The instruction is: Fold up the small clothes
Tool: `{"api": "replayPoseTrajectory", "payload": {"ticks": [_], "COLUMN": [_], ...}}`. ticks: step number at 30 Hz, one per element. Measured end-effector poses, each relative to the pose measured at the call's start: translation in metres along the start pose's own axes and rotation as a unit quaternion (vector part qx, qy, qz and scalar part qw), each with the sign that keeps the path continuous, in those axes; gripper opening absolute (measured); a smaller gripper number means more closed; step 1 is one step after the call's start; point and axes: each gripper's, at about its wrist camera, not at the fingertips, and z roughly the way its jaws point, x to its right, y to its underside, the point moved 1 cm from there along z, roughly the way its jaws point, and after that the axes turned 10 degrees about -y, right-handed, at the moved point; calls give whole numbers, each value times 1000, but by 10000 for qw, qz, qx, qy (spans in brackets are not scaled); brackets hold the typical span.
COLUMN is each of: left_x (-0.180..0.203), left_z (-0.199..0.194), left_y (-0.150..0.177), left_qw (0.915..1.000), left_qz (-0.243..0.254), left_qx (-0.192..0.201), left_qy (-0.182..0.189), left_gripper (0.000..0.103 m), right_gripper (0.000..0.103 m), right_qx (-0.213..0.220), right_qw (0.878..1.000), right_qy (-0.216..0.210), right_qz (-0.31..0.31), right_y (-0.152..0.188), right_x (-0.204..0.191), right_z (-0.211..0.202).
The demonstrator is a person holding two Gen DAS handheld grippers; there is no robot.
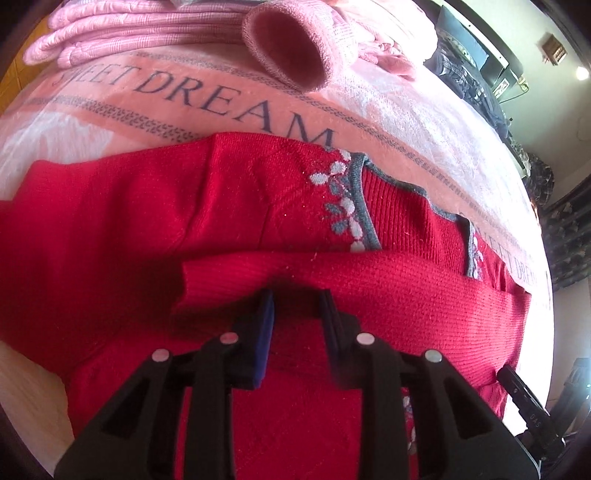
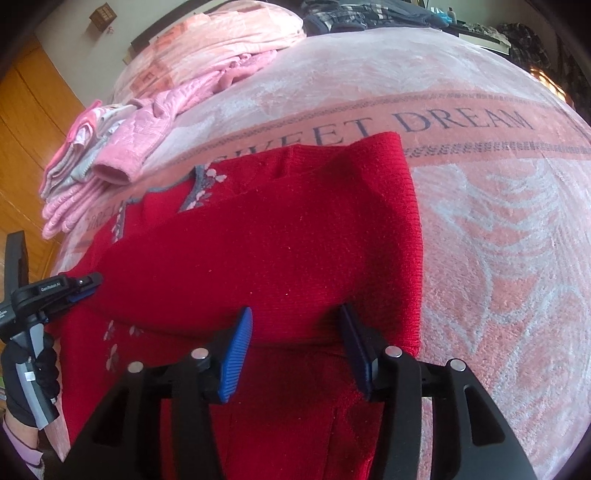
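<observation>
A red knitted sweater with a grey-and-white leaf trim lies flat on a pink "SWEET DREAM" blanket. A band of it is folded over across the middle. My left gripper stands open with a narrow gap, its tips at the near edge of that folded band. The right wrist view shows the sweater with my right gripper open wide at the folded edge, nothing pinched between its blue pads. The left gripper sits at the sweater's left side, held by a gloved hand.
A pile of pink clothes lies on the blanket beyond the sweater, one open cuff facing me. Dark checked clothes sit at the far edge. Wooden cupboard doors stand to the left.
</observation>
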Motion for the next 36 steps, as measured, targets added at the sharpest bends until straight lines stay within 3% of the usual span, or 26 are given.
{"api": "replayPoseTrajectory", "payload": {"ticks": [4, 7, 12, 15, 17, 19, 26, 30, 33, 35, 36], "left_x": [-14, -44, -156, -241, -297, -329, -381, -401, -409, -408, -409], "left_z": [-14, -44, -77, -94, -102, -105, -96, -90, -90, -91, -91], "left_y": [2, 15, 44, 62, 72, 72, 60, 45, 35, 28, 27], "left_qw": [9996, 9982, 9909, 9755, 9589, 9463, 9169, 9108, 9094, 9121, 9133], "left_qz": [-226, -441, -1286, -2082, -2721, -3101, -3800, -3900, -3911, -3832, -3798], "left_qx": [-36, 225, 400, 588, 703, 838, 1217, 1321, 1349, 1346, 1352], "left_qy": [149, 348, -7, -386, -390, -368, -129, -303, -433, -555, -575], "left_gripper": [29, 51, 54, 52, 49, 47, 45, 41, 32, 12, 8], "right_gripper": [53, 56, 60, 60, 60, 60, 61, 61, 61, 61, 61], "right_qx": [119, 269, 211, 135, 37, 8, 7, 12, 12, 14, 13], "right_qw": [9999, 9993, 9982, 9985, 9989, 9988, 9974, 9970, 9968, 9969, 9970], "right_qy": [-76, -195, -211, -352, -314, -196, 28, 39, 43, 35, 27], "right_qz": [27, -175, -514, -399, -357, -450, -716, -771, -801, -787, -780], "right_y": [-1, -3, -1, 2, 5, 9, 14, 15, 14, 14, 14], "right_x": [-5, -20, -40, -40, -40, -43, -48, -47, -47, -47, -47], "right_z": [-8, -22, -21, -12, -4, 1, 9, 12, 13, 13, 13]}}
